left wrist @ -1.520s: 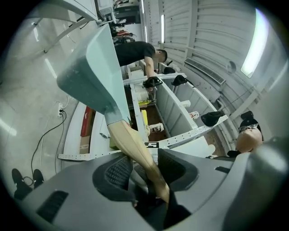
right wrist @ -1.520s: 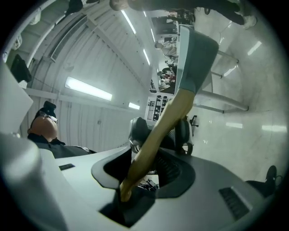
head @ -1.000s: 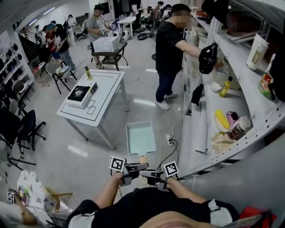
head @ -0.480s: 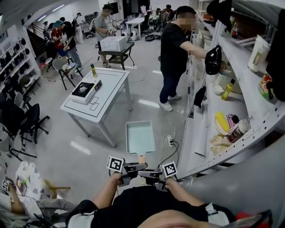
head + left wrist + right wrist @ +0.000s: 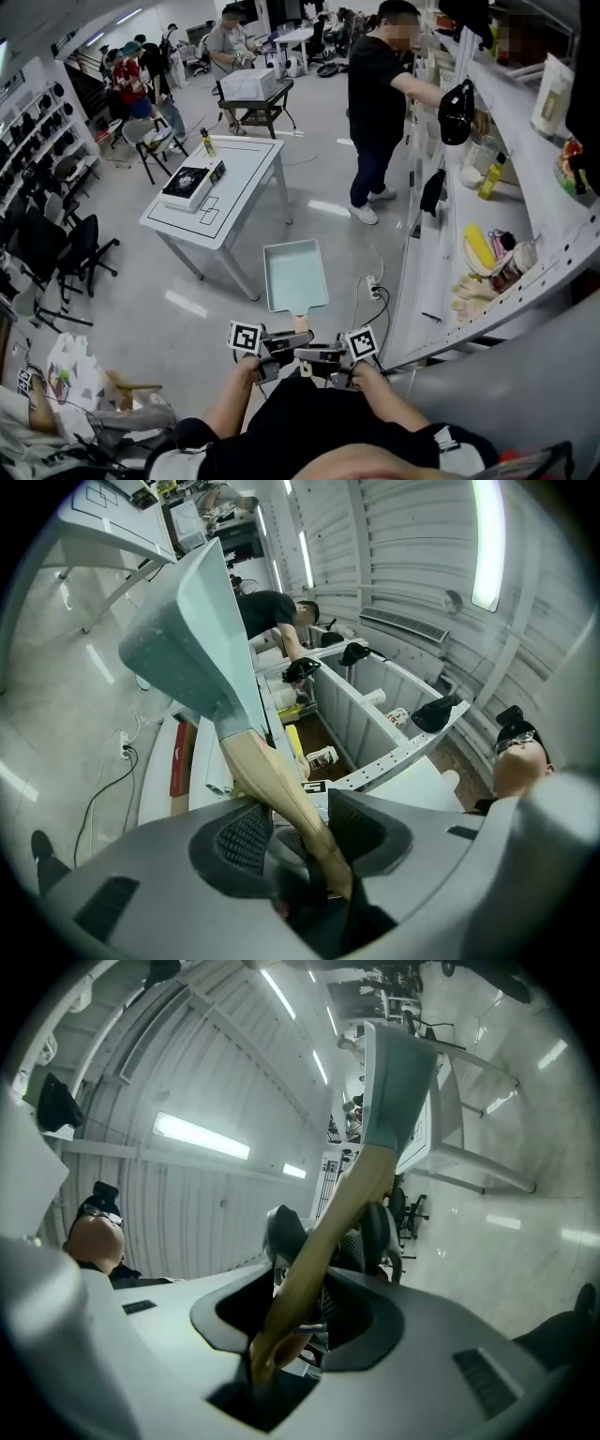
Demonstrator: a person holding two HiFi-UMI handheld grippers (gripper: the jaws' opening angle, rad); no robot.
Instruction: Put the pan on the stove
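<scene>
Head view: left gripper (image 5: 292, 341) clamps pan (image 5: 294, 275) handle; right gripper (image 5: 317, 354), jaws opening, holds it.

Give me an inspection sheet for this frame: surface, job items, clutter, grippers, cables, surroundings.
surface: white table, ahead across the floor.
job's things: stove on the table; pan held in the air, not on it yet.
clutter: bottle on the table behind the stove.
grippers: left gripper shut on the pan's handle; right gripper on the same handle, fingers opening.
cables: power strip and cable on the floor.
surroundings: shelves at right, person in black there; chairs at left.
</scene>
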